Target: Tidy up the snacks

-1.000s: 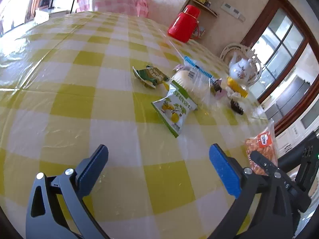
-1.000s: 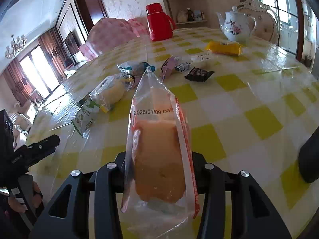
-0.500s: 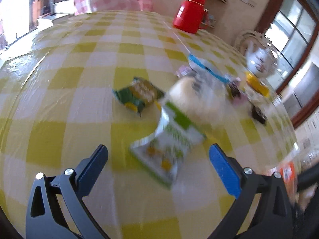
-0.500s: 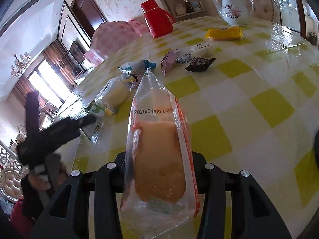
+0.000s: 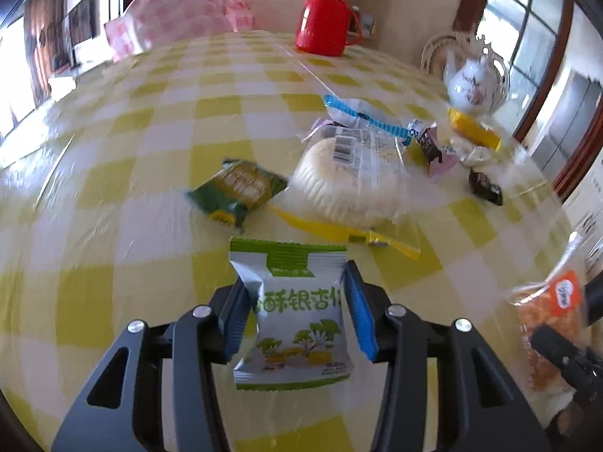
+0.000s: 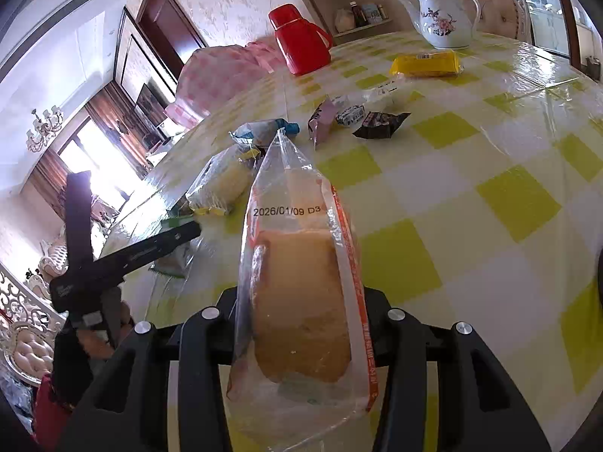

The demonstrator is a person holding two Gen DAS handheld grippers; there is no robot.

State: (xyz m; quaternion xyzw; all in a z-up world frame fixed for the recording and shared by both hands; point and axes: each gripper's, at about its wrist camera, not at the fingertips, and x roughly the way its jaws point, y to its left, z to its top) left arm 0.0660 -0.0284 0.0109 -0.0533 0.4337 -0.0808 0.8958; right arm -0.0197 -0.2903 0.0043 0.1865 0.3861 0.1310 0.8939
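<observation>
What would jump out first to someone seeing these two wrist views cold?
Both grippers are loaded: the left gripper is closing its jaws on a white-and-green snack packet low in its view, and the right gripper clamps a clear bagged bread slice. Beyond them, loose snacks scatter mid-table on the yellow checked tablecloth, with a red thermos and white teapot at the far edge.

Bright window daylight, glare on tablecloth [image 6: 535, 86]; left view motion-blurred; fisheye-warped edges.

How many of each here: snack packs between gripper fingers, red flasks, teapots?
Snack packs between fingers: 2 (green-and-white packet, bread bag)
Red flask: 1
Teapot: 1
Total: 4
</observation>
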